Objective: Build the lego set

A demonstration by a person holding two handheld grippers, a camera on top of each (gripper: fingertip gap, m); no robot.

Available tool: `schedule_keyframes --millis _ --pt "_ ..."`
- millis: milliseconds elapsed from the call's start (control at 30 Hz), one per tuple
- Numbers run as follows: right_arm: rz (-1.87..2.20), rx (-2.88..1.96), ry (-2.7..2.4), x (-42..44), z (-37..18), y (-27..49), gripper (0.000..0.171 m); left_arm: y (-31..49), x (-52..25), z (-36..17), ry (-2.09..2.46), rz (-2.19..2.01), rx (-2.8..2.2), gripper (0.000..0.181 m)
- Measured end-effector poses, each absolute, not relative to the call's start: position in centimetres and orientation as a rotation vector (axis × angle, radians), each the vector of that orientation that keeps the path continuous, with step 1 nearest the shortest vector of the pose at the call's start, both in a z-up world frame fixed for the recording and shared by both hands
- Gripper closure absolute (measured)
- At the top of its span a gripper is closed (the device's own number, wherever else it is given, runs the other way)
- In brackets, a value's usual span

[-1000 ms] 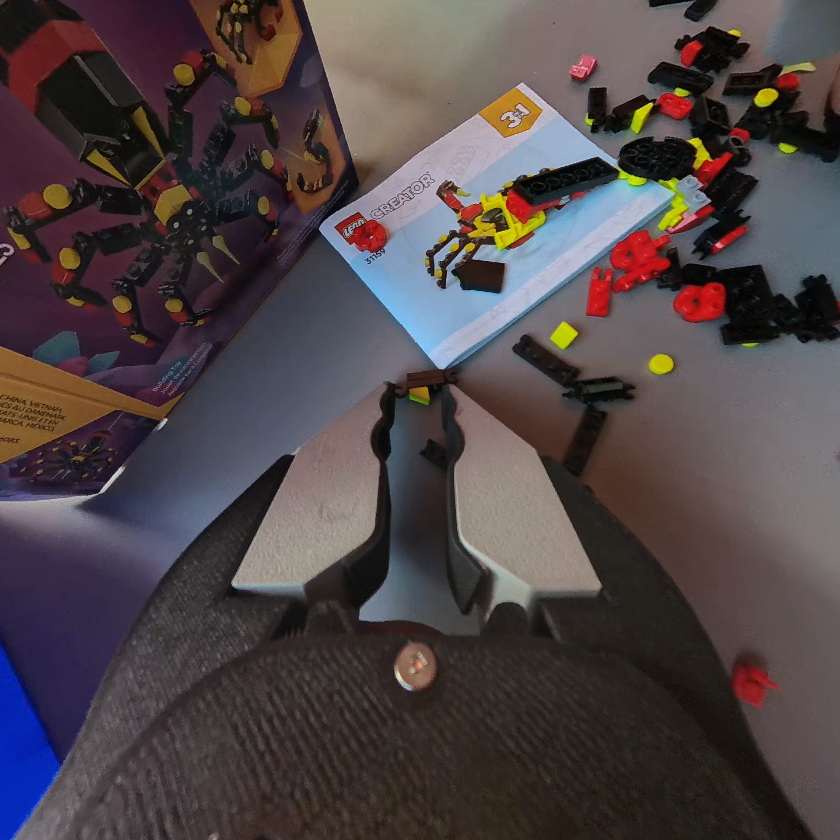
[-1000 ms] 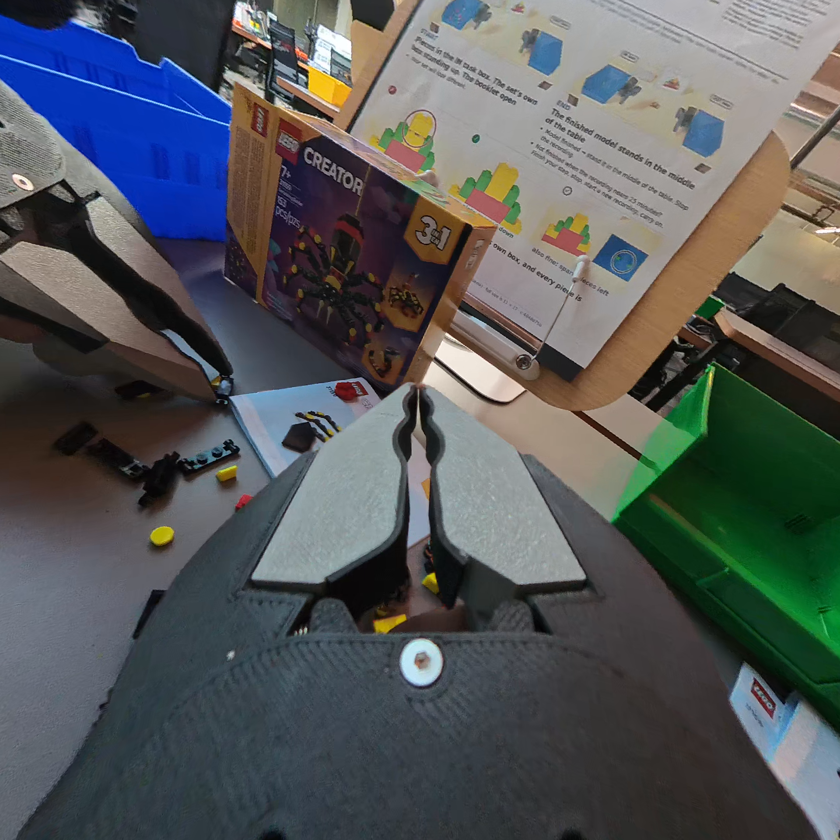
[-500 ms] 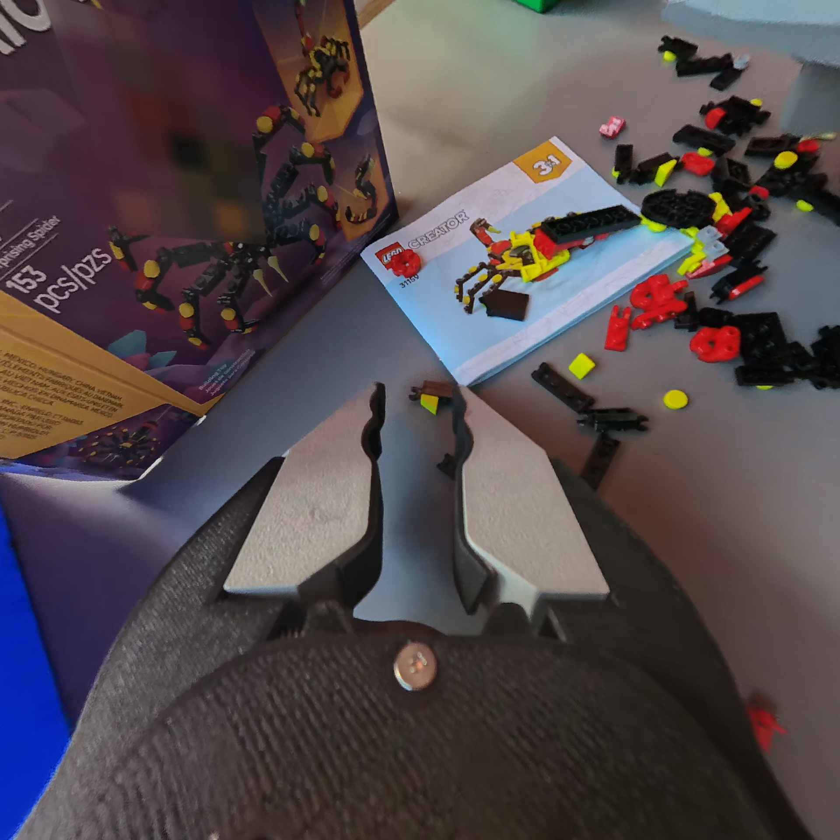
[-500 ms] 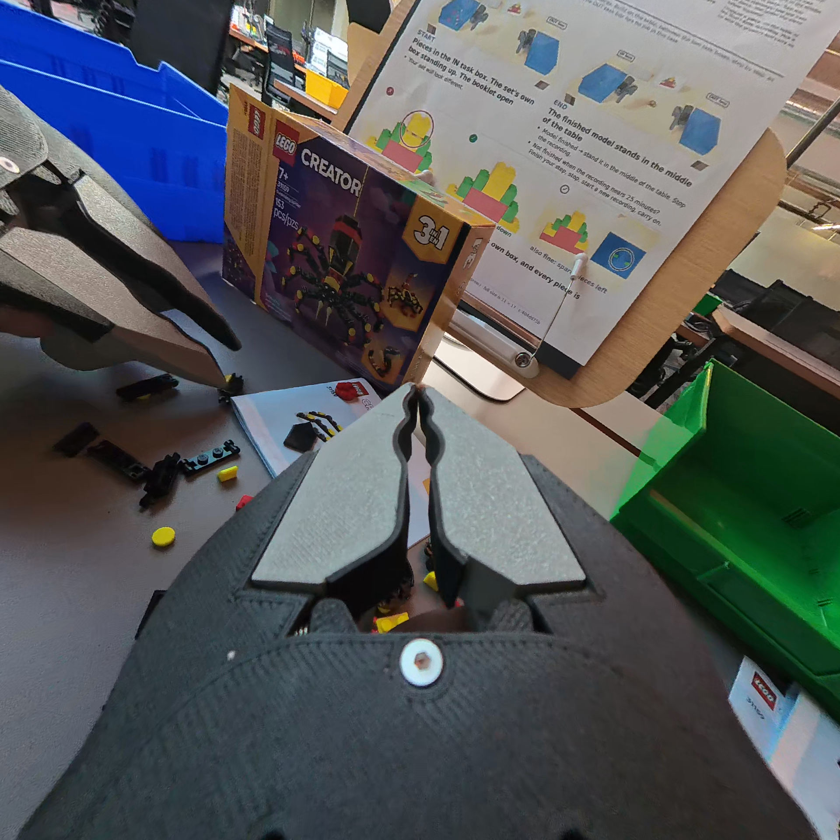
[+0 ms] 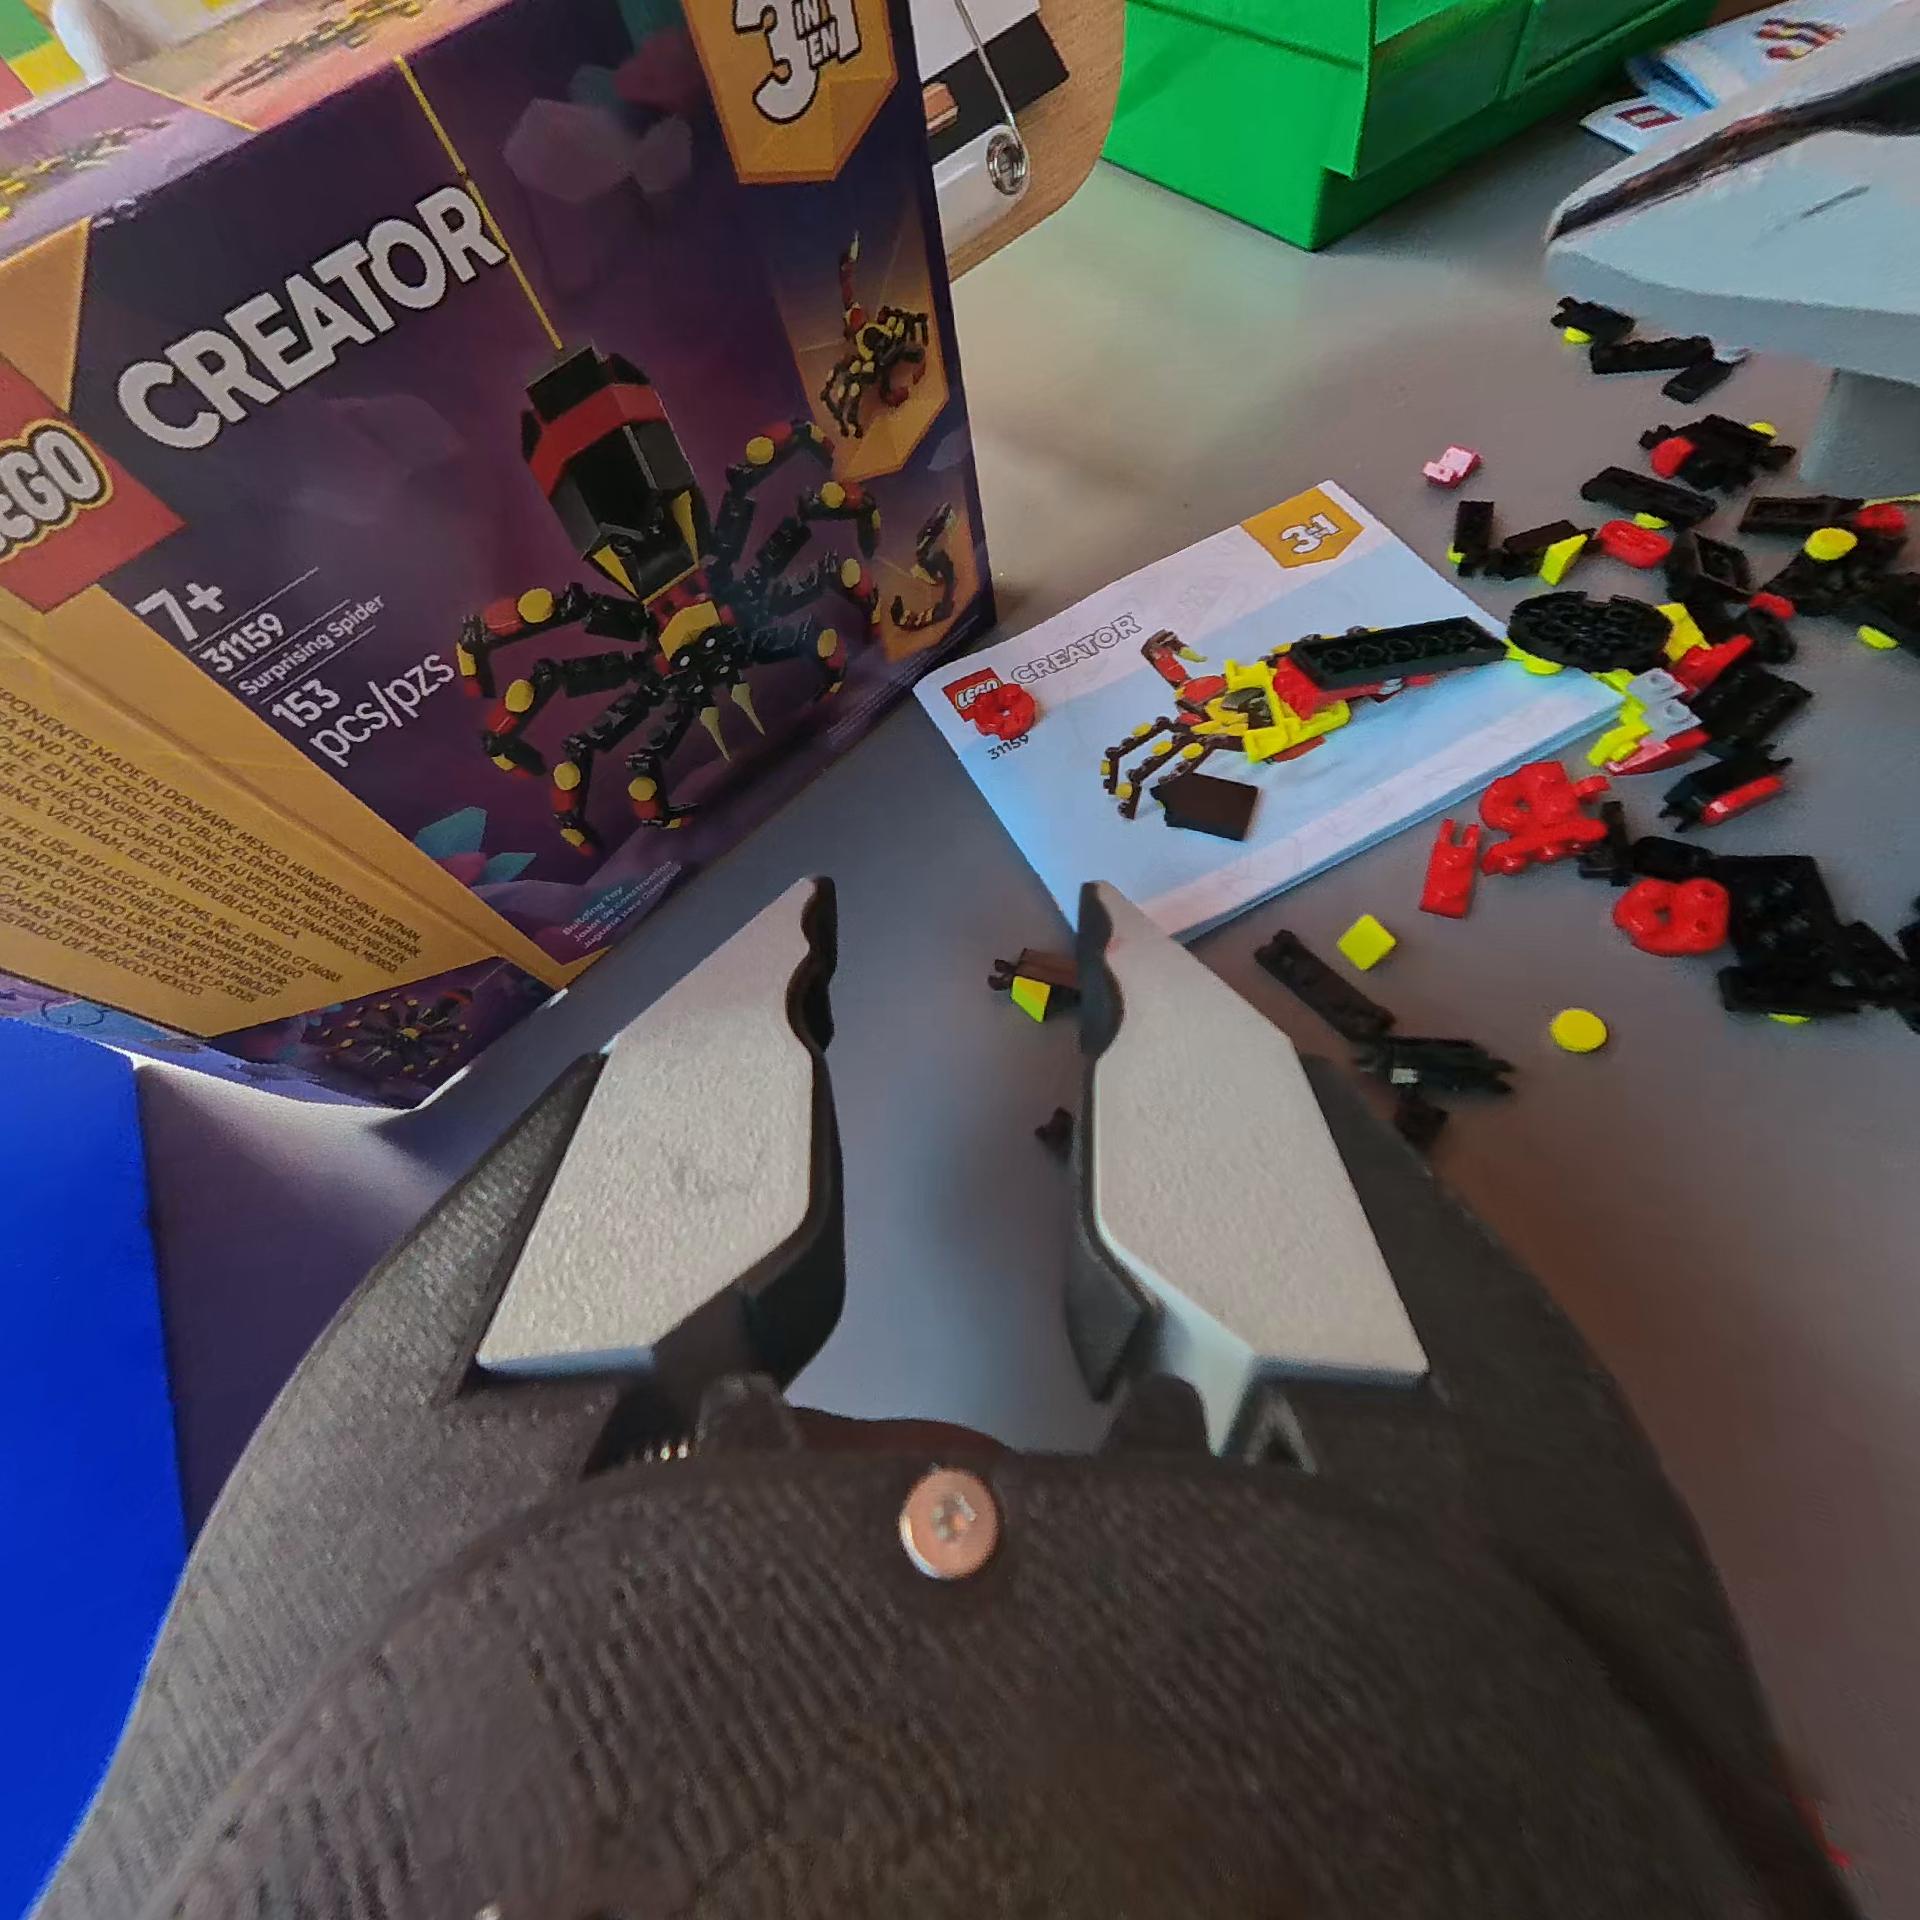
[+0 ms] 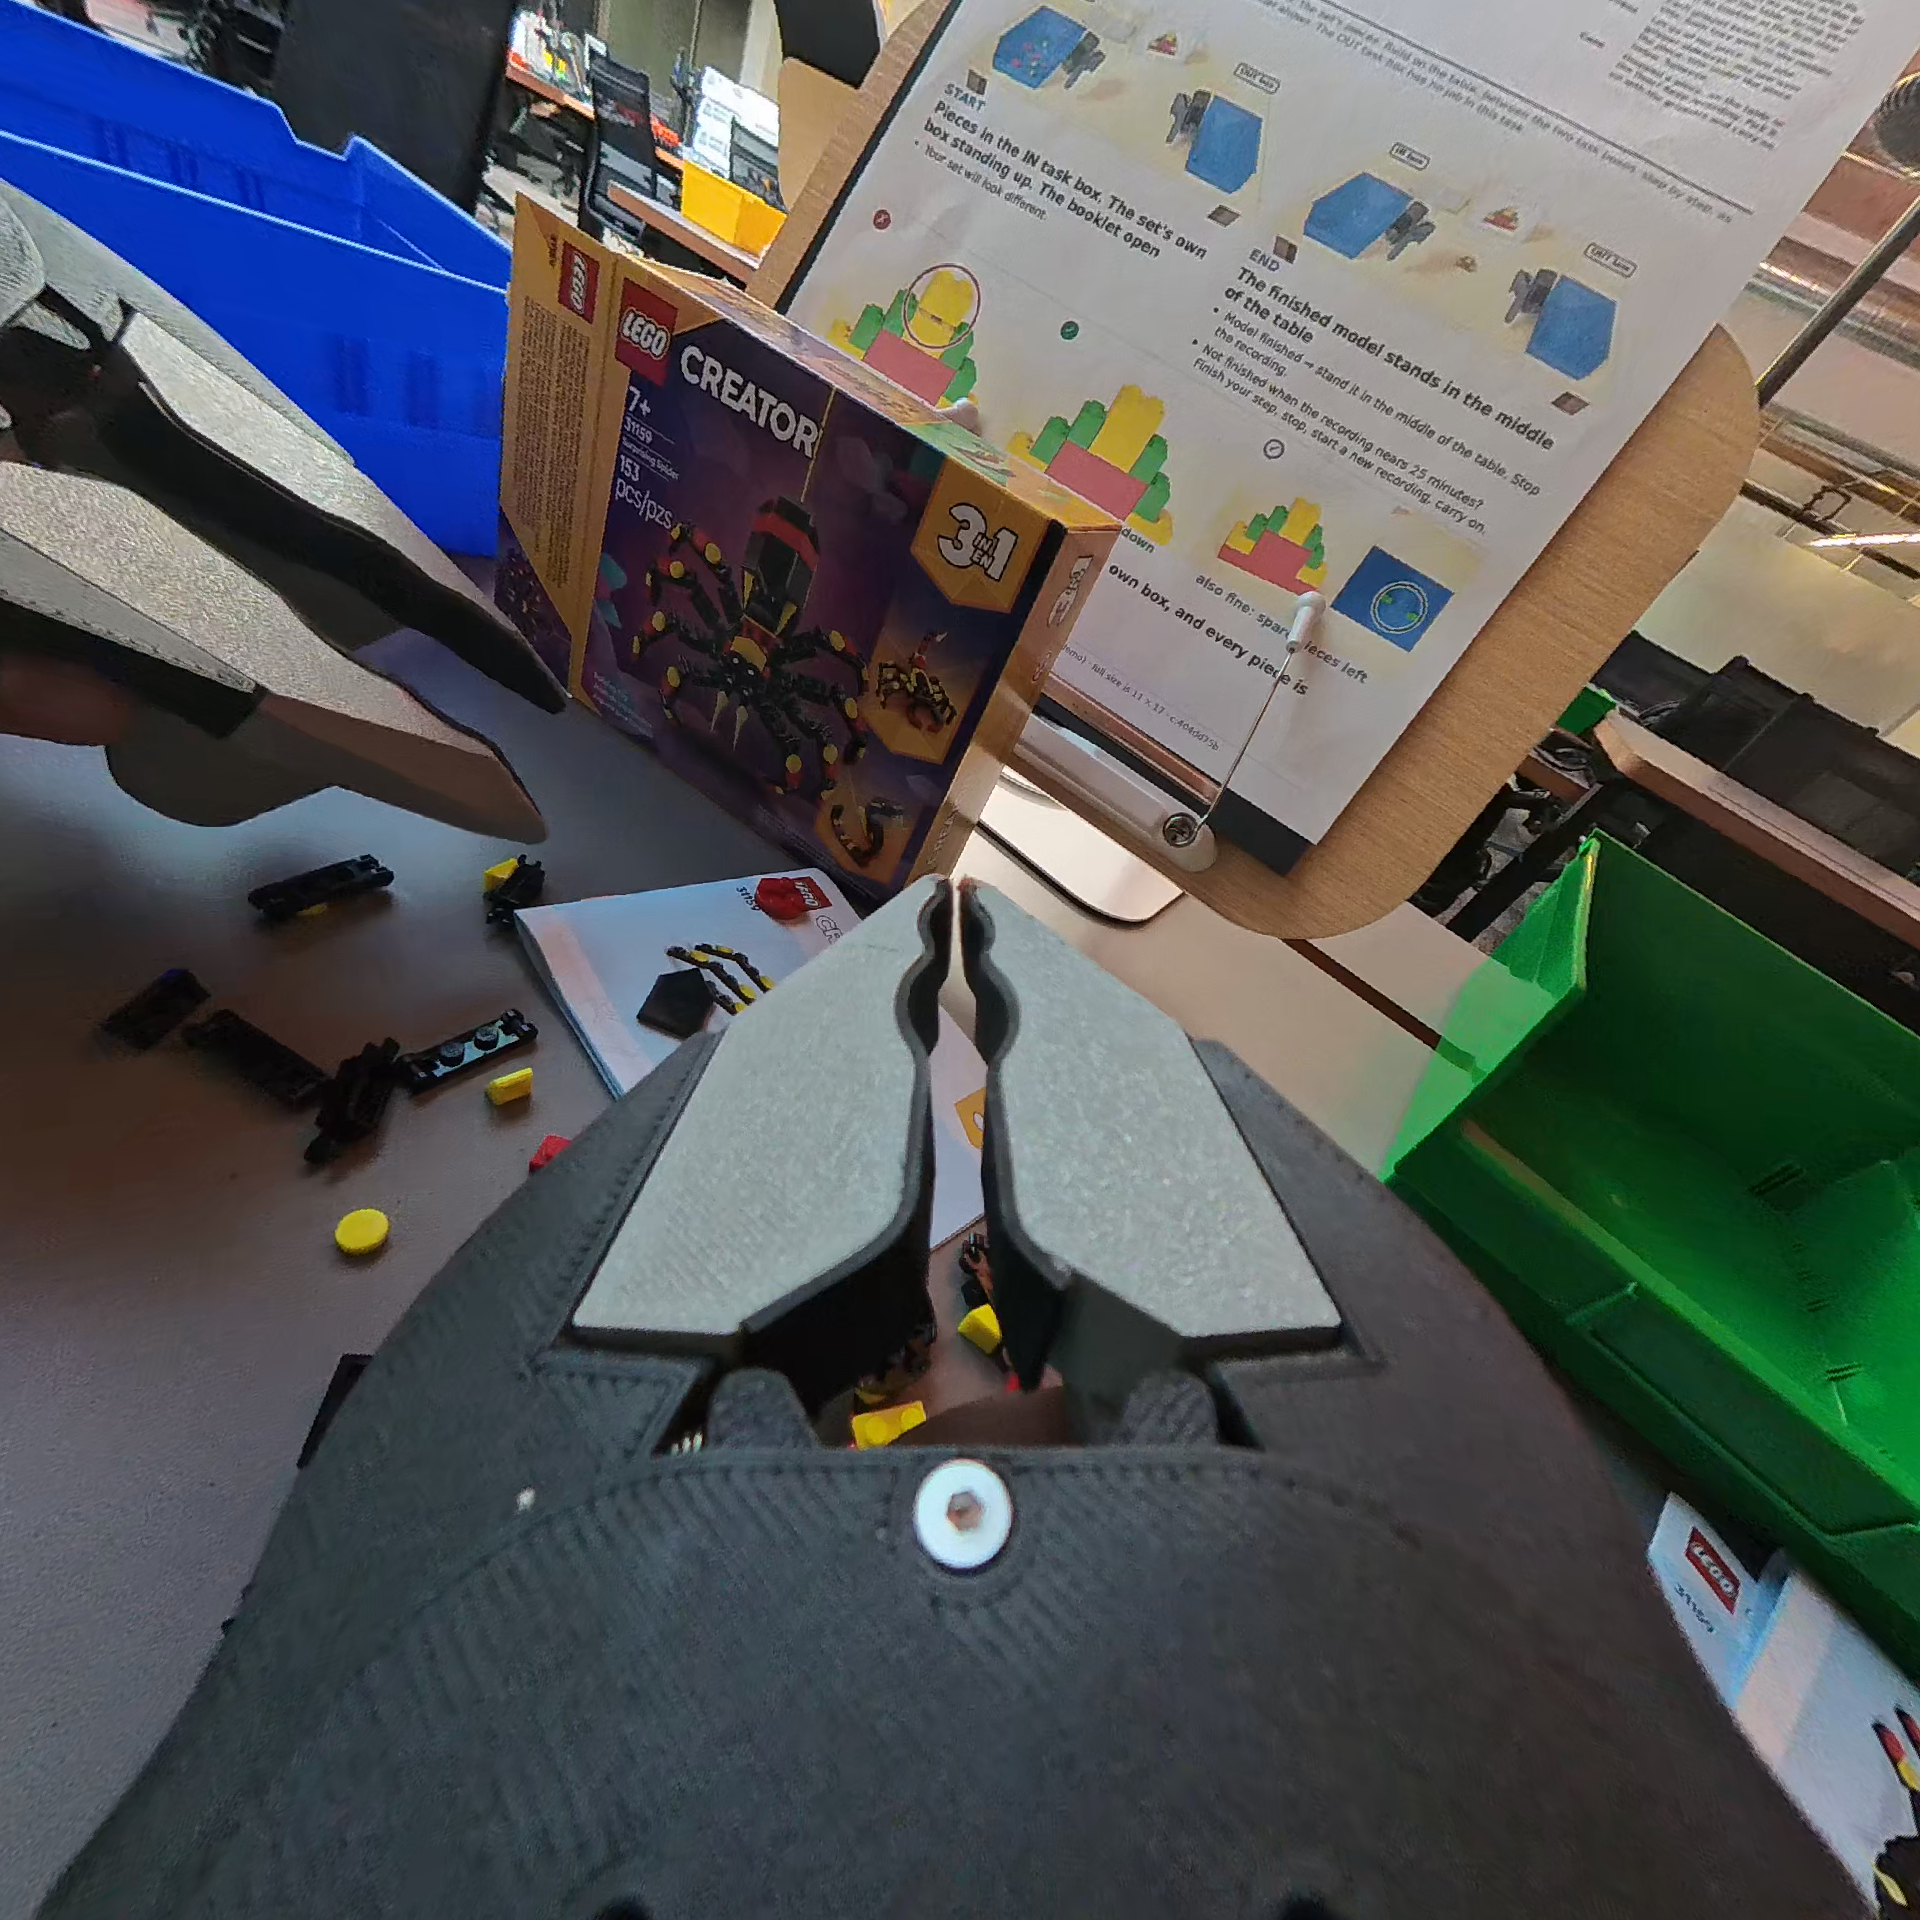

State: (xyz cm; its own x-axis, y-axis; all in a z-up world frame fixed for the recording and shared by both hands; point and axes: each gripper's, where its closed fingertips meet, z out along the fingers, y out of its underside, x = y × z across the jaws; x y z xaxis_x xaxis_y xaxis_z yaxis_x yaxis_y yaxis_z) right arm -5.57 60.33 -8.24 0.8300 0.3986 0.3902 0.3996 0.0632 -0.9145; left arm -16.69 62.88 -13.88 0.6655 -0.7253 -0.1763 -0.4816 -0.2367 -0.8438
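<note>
My left gripper (image 5: 956, 935) is open and empty, raised above the grey table. A small black-and-yellow assembly (image 5: 1032, 982) lies on the table just beside its right fingertip; it also shows in the right wrist view (image 6: 509, 881). My right gripper (image 6: 954, 896) is shut, with nothing clearly visible between its tips, held above the instruction booklet (image 6: 634, 956). The booklet (image 5: 1268, 727) carries a long black plate (image 5: 1392, 649) and a dark tile (image 5: 1205, 805). The left gripper (image 6: 551, 769) shows at the left of the right wrist view.
The set's box (image 5: 468, 540) stands upright behind the booklet. Several loose black, red and yellow pieces (image 5: 1714, 748) lie to the right. A green bin (image 6: 1714, 1143) is at the right, blue bins (image 6: 260, 260) at the left, and an instruction sheet on a wooden stand (image 6: 1351, 312) at the back. The tips of one gripper are about 12 cm away from the tips of the other.
My left gripper opened, let go of the small black-and-yellow assembly onto the table, then rose and tilted up. The right gripper has barely moved.
</note>
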Motion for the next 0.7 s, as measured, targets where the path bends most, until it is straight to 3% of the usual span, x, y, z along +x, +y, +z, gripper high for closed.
schedule_keyframes --millis 333,500,700 --pt "-0.038 -1.525 -0.724 -6.7 -8.5 59.8 0.171 62.5 -16.5 -13.1 0.945 -0.373 -1.844 0.142" --pt "-0.085 -1.498 -0.765 -7.2 -8.4 59.5 0.171 62.4 -16.6 -12.5 0.944 -0.364 -1.794 0.170" --pt "-0.144 -1.489 -0.783 -7.2 -8.5 59.6 0.171 62.5 -16.5 -12.4 0.953 -0.315 -1.771 0.181"
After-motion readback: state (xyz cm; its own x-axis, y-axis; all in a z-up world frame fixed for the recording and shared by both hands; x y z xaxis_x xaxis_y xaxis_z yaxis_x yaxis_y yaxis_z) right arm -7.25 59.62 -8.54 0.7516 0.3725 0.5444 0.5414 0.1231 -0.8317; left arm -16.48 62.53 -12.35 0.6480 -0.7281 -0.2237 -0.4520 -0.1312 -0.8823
